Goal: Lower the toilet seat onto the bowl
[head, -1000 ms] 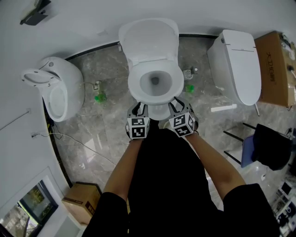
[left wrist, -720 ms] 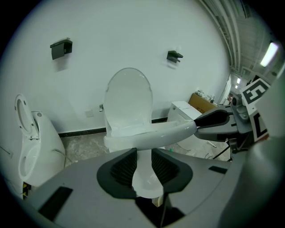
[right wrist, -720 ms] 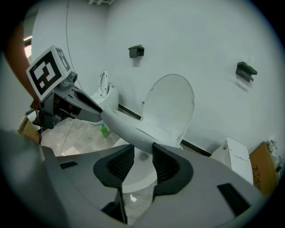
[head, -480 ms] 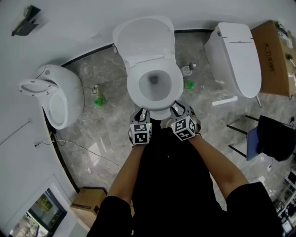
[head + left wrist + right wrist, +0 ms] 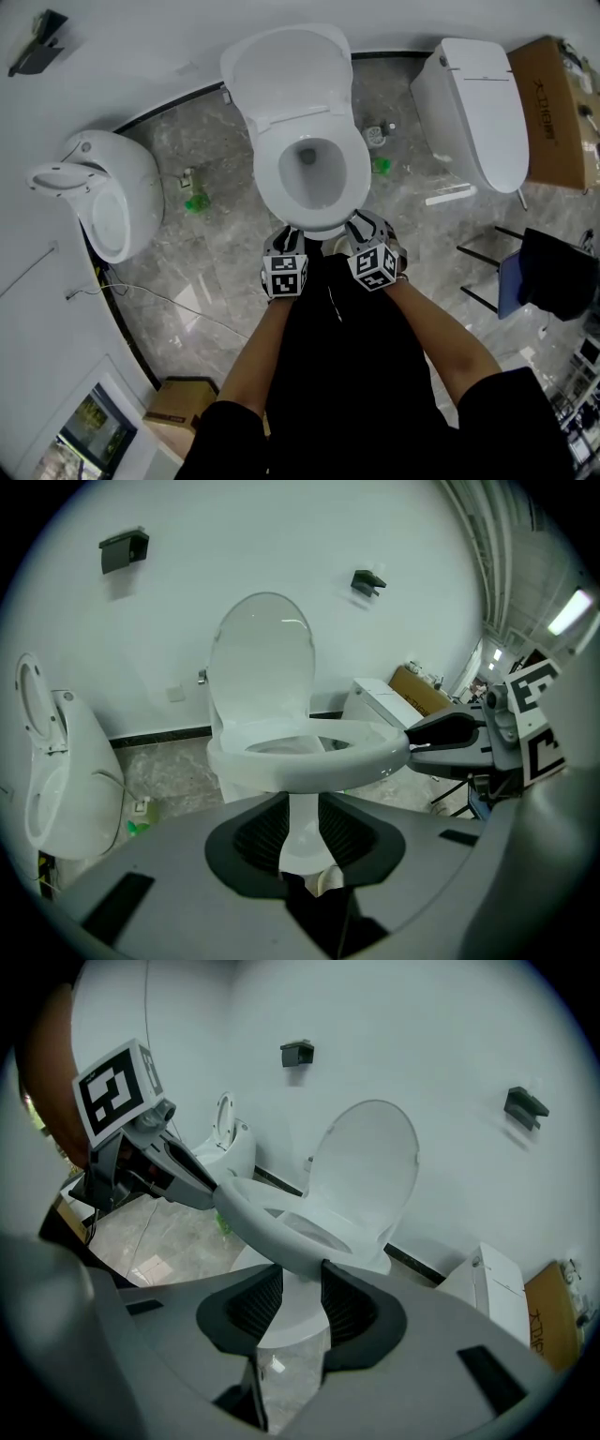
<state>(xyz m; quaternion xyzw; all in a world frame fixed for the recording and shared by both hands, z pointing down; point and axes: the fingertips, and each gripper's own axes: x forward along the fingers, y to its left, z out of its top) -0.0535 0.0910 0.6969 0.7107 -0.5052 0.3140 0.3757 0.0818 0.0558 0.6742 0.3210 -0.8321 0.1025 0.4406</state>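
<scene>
The white toilet's ring seat (image 5: 270, 178) lies level over the bowl, and its lid (image 5: 286, 70) stands upright against the wall. I cannot tell whether the seat touches the bowl's rim. My left gripper (image 5: 284, 236) and right gripper (image 5: 361, 225) sit at the two front corners of the bowl. In the left gripper view the seat (image 5: 309, 761) runs just above the left gripper (image 5: 302, 803), and the right gripper's finger (image 5: 445, 731) reaches its edge. In the right gripper view the seat (image 5: 267, 1222) crosses over the right gripper (image 5: 300, 1283). Both stand open, and only the bowl's foot shows through each gap.
A white wall-hung fixture (image 5: 98, 192) is at the left. A second toilet with its lid closed (image 5: 478, 103) and a cardboard box (image 5: 558, 103) are at the right. A green item (image 5: 195, 202) and a thin cable lie on the marble floor. A black frame (image 5: 553, 281) stands at the right.
Both grippers have slipped slightly back toward me at the bowl's front. The head camera has shifted. The seat and lid look the same.
</scene>
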